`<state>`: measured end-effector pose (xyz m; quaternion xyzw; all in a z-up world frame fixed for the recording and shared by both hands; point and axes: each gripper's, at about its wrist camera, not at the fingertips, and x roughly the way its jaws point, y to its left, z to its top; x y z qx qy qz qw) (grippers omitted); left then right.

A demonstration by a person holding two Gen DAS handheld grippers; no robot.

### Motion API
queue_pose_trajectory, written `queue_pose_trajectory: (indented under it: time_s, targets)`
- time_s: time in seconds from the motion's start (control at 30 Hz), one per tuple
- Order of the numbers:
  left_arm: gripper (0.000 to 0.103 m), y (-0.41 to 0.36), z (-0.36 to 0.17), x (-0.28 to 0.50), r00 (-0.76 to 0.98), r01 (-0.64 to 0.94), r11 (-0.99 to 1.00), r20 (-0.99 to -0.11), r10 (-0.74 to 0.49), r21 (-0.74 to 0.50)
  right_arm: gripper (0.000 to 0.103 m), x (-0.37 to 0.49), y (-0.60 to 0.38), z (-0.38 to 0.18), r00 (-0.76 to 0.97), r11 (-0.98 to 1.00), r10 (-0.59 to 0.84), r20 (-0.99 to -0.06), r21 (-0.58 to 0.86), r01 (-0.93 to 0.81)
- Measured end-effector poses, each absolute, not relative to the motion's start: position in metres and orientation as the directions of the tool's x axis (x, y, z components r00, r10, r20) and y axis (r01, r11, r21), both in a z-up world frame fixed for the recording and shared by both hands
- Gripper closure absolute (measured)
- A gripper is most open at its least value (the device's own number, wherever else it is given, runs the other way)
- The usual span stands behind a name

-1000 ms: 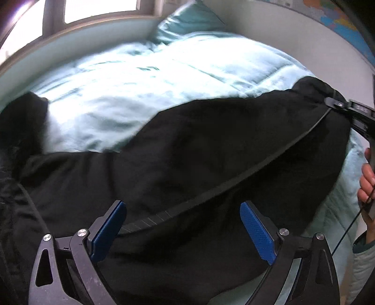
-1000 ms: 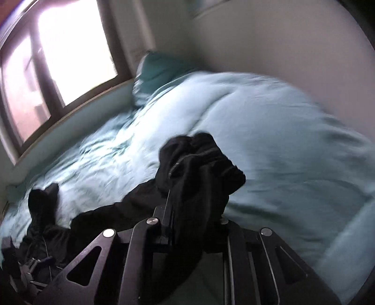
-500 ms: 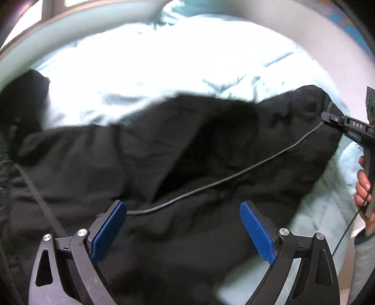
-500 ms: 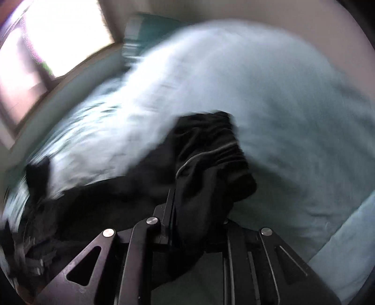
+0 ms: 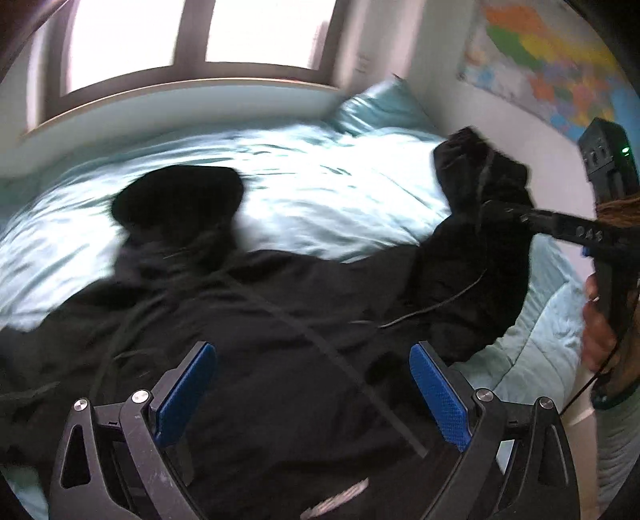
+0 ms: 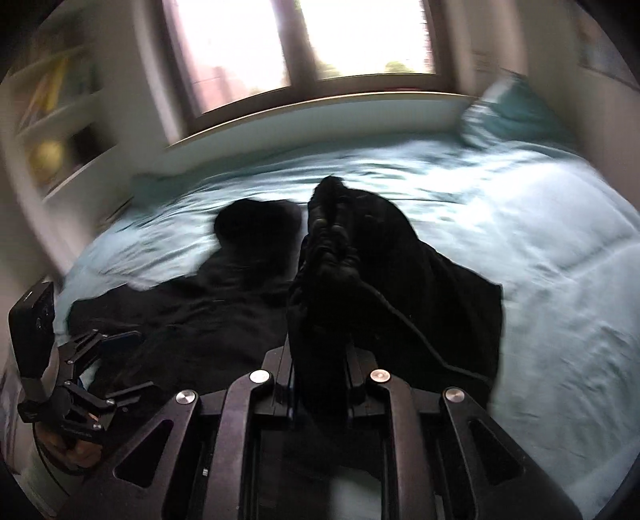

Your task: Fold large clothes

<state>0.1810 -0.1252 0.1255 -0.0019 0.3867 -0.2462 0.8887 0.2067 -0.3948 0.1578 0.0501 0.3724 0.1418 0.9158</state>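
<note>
A large black garment [image 5: 280, 320] lies spread over the light blue bed [image 5: 328, 188], with a dark drawstring across it. My left gripper [image 5: 312, 384] is open just above the garment, with nothing between its blue pads [image 5: 438, 394]. My right gripper [image 6: 320, 360] is shut on a bunched end of the black garment [image 6: 332, 256] and holds it lifted off the bed. In the left wrist view the right gripper [image 5: 492, 210] shows at the right, with cloth hanging from it. The left gripper [image 6: 104, 360] shows at the lower left of the right wrist view.
A teal pillow [image 5: 380, 110] lies at the bed's far right corner under the window [image 5: 192, 36]. A wall with a coloured map [image 5: 552, 68] runs along the right. Shelves [image 6: 52, 132] stand to the left of the bed.
My right gripper has lifted its end of the garment higher and swung toward the window. The left gripper has tilted up, still open. The garment's far end has bunched up on the bed.
</note>
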Motion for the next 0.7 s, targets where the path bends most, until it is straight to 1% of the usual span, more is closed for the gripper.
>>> queue_pose_trajectory:
  time_s: [0.07,0.2,0.27,0.33,0.4,0.53,0.57,0.63,0.7]
  targets:
    - [0.005,-0.089,0.128,0.176,0.606,0.382,0.904,-0.687,-0.402,-0.191,0.084,0.213,-0.337,0.157,0.656,0.940,0.333,-0.677,0.188,-0.283]
    - [0.006,-0.013,0.122,0.156,0.673,0.254,0.955,-0.681,-0.287,-0.152,0.084,0.228,-0.235,0.144,0.586,0.909,0.383,-0.714,0.177,-0.378]
    - [0.006,0.023,0.114,0.147,0.694,0.181,0.977,-0.689,-0.210,-0.115,0.084,0.234,-0.183,0.131,0.548,0.888,0.404,-0.733,0.171,-0.427]
    - [0.006,0.046,0.104,0.142,0.697,0.120,0.989,-0.702,-0.145,-0.085,0.084,0.245,-0.142,0.109,0.499,0.868,0.424,-0.756,0.182,-0.462]
    - [0.006,0.074,0.091,0.136,0.689,0.066,0.994,-0.717,-0.105,-0.083,0.084,0.254,-0.096,0.077,0.443,0.853,0.431,-0.786,0.195,-0.485]
    - [0.006,0.108,0.064,0.127,0.669,0.010,0.988,-0.734,-0.119,-0.151,0.082,0.268,-0.027,0.002,0.334,0.849,0.396,-0.855,0.203,-0.487]
    - [0.006,0.110,0.059,0.127,0.665,0.003,0.987,-0.737,-0.121,-0.159,0.080,0.271,-0.009,-0.021,0.307,0.857,0.365,-0.879,0.188,-0.480]
    - [0.006,0.121,0.049,0.126,0.652,-0.009,0.986,-0.749,-0.121,-0.167,0.071,0.273,0.017,-0.057,0.304,0.877,0.285,-0.909,0.119,-0.465]
    - [0.006,0.125,0.046,0.124,0.650,-0.016,0.988,-0.752,-0.109,-0.157,0.064,0.269,0.026,-0.059,0.349,0.879,0.250,-0.903,0.060,-0.474]
